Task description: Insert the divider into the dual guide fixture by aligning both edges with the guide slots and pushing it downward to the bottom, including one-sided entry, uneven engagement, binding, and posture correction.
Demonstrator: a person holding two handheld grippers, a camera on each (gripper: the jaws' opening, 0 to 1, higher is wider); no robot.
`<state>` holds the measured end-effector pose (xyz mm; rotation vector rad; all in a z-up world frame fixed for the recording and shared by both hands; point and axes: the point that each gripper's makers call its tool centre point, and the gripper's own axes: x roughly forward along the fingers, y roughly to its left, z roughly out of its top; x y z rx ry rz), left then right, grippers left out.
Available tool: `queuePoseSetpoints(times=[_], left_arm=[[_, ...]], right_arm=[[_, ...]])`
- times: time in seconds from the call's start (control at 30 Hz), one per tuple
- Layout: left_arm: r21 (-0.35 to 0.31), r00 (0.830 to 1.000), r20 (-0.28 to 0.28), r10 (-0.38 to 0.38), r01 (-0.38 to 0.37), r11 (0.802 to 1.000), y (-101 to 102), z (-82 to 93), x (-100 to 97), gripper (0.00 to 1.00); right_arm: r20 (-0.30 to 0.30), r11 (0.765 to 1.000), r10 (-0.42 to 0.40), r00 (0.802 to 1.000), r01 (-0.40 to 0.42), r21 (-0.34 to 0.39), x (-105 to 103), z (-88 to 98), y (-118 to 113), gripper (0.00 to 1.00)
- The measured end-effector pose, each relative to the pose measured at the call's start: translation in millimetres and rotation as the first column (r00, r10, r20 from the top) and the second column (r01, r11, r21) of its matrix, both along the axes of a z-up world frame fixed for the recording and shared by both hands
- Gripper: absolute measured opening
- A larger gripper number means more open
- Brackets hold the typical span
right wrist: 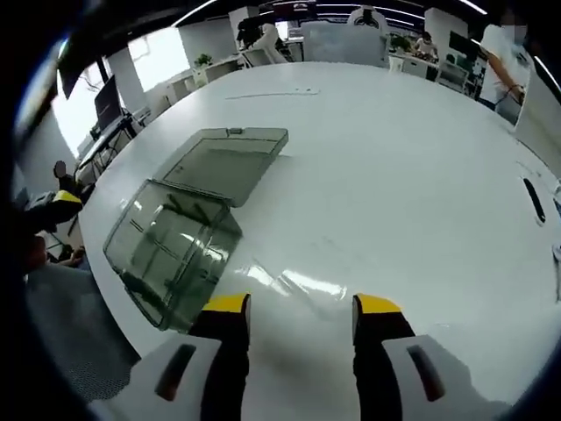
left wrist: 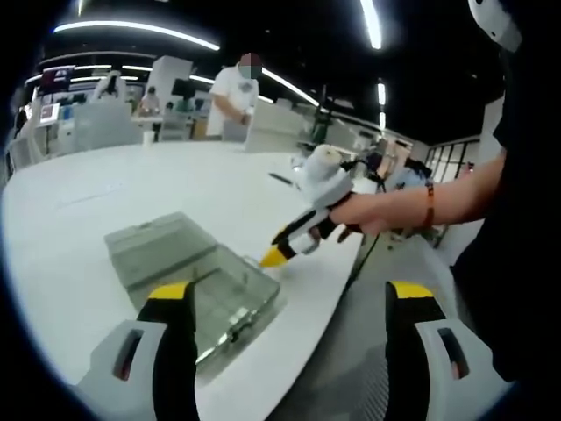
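Note:
A clear plastic box [left wrist: 197, 272] with inner guide walls sits on the white table [left wrist: 105, 193], its lid [left wrist: 153, 239] folded flat behind it. My left gripper [left wrist: 290, 294] stands wide open, one jaw over the box's near corner and the other past the table edge. A hand holds my right gripper [left wrist: 273, 257], whose yellow tip is at the box's right side. In the right gripper view the box [right wrist: 171, 250] and lid [right wrist: 226, 160] lie to the left. My right gripper [right wrist: 303, 307] is open over a faint clear flat piece [right wrist: 294, 281] lying on the table.
The table's curved edge [left wrist: 337, 281] runs close beside the box. A black slim object [right wrist: 532, 200] lies far right on the table [right wrist: 394, 158]. The left gripper's yellow tip [right wrist: 57, 200] shows at the left. A person in a white shirt [left wrist: 232, 96] stands beyond the table.

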<state>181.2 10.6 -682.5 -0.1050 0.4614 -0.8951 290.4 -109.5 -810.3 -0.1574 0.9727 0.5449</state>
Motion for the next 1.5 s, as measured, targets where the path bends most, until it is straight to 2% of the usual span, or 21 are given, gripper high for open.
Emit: queuePoseSetpoints(times=[0.4, 0.47, 0.53, 0.63, 0.87, 0.93, 1.17, 1.5], left_arm=[[-0.014, 1.000, -0.002, 0.013, -0.013, 1.000, 3.7, 0.0, 0.4, 0.87], [-0.015, 1.000, -0.004, 0.015, -0.015, 1.000, 3.9, 0.0, 0.2, 0.87], [-0.015, 1.000, -0.004, 0.016, -0.016, 1.000, 4.5, -0.1, 0.0, 0.87], [-0.017, 1.000, -0.011, 0.019, -0.019, 1.000, 6.4, -1.6, 0.0, 0.87], [-0.020, 1.000, -0.011, 0.022, -0.023, 1.000, 9.9, -2.7, 2.6, 0.87], [-0.021, 1.000, -0.011, 0.021, -0.021, 1.000, 9.1, -2.9, 2.9, 0.87], [-0.025, 1.000, -0.012, 0.015, -0.015, 1.000, 7.3, -4.3, 2.1, 0.86], [-0.031, 1.000, -0.010, 0.010, -0.010, 0.999, 4.1, -3.1, 1.4, 0.85]], right_arm=[[-0.026, 1.000, 0.013, 1.000, -0.014, -0.010, -5.4, -6.5, 9.7, 0.45], [-0.032, 0.999, 0.014, 0.999, -0.015, -0.041, -4.9, -8.6, 7.2, 0.46], [-0.015, 0.998, 0.022, 1.000, -0.022, -0.051, -2.6, -7.4, 7.2, 0.48], [-0.025, 0.999, 0.010, 1.000, -0.011, -0.052, -0.4, -9.5, 7.9, 0.47], [0.027, 0.991, 0.002, 1.000, 0.002, -0.133, 8.4, -11.1, 2.7, 0.53], [0.030, 0.991, -0.004, 1.000, 0.008, -0.134, 8.3, -10.3, 1.8, 0.54], [0.005, 0.982, 0.063, 0.998, -0.062, -0.177, 0.4, -8.5, -5.0, 0.50], [-0.009, 0.986, 0.019, 1.000, -0.021, -0.164, -7.8, -9.5, -26.7, 0.38]])
